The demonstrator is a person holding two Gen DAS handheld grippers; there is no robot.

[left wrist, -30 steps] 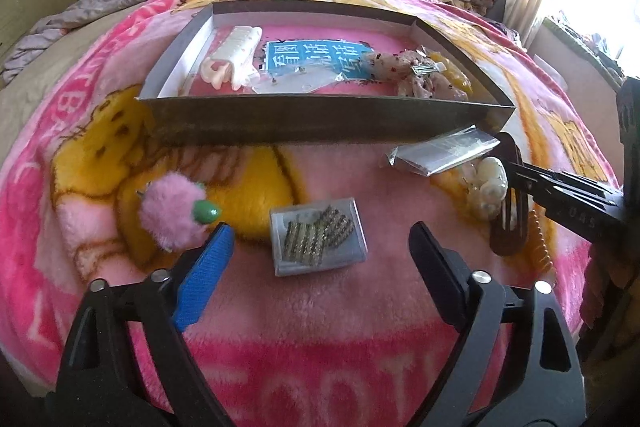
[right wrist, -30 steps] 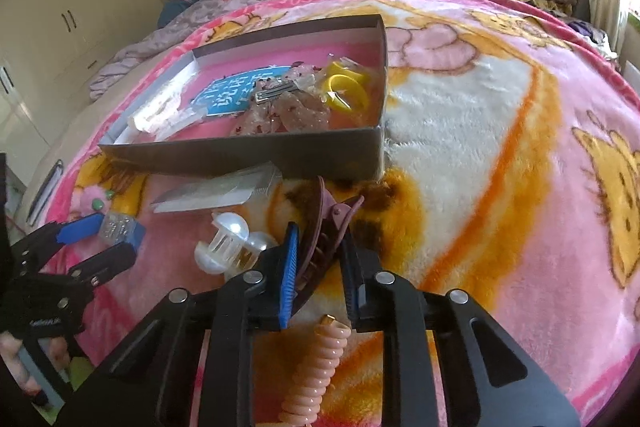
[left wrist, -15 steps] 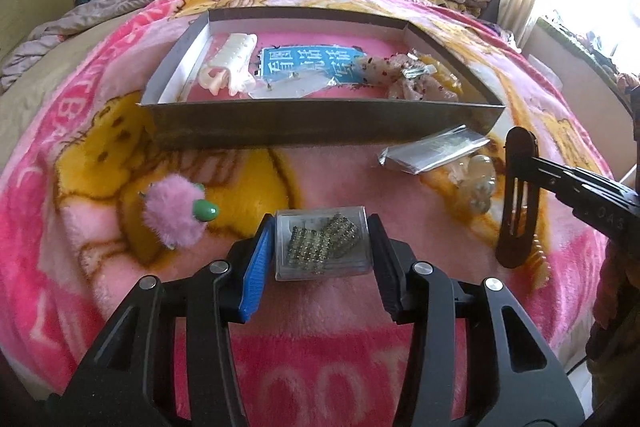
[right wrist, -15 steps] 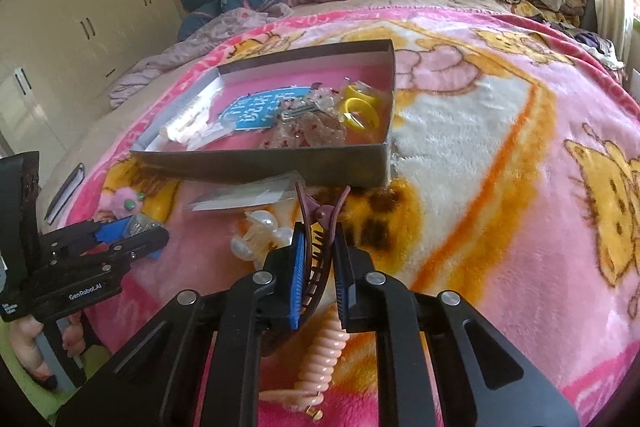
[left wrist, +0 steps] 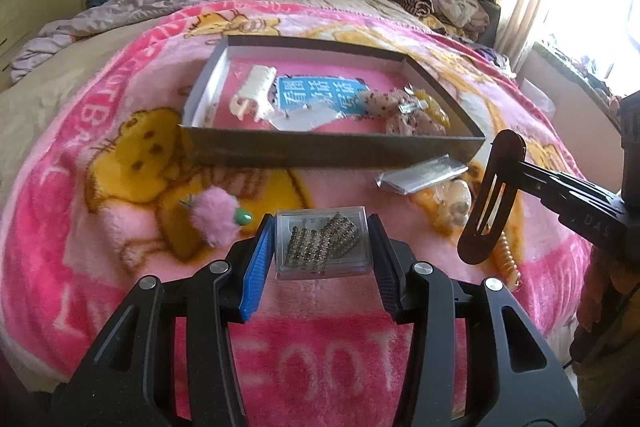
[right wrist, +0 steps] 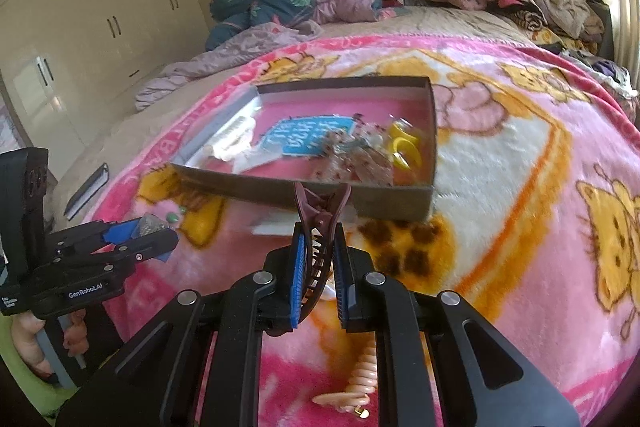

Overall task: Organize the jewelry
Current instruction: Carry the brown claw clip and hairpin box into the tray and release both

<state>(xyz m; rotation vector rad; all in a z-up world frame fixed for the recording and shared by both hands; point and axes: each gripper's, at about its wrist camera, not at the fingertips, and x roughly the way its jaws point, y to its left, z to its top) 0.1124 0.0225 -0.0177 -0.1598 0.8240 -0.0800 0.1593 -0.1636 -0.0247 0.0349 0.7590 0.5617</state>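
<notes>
The left claw (left wrist: pixel 322 247) is closed on a small clear case (left wrist: pixel 323 243) of sparkly rhinestone pieces, pinching its two short sides at the centre of the left wrist frame, above the pink blanket (left wrist: pixel 120 155). The case looks rigid and light, but its smooth plastic walls are probably slippery, so a square, even pinch across the flat sides, as here, seems the safest hold; a harder squeeze might crack it or pop the lid.

The right claw (right wrist: pixel 317 269) grips a brown hair clip (right wrist: pixel 320 223) by its toothed body, low centre in the right wrist frame, with the clip's two handle wings sticking up toward the box. The clip is stiff and spring-loaded, and pressing nearer those wings would likely open it, so holding the body is wiser.

The grey cardboard box (left wrist: pixel 328 147) lies in the upper middle of both frames, already holding a white clip (left wrist: pixel 256 93), a blue card (left wrist: pixel 316 95) and other pieces. Loose on the blanket are a pink pom-pom (left wrist: pixel 214 217), a silvery packet (left wrist: pixel 422 177) and a peach coil tie (right wrist: pixel 360 371).
</notes>
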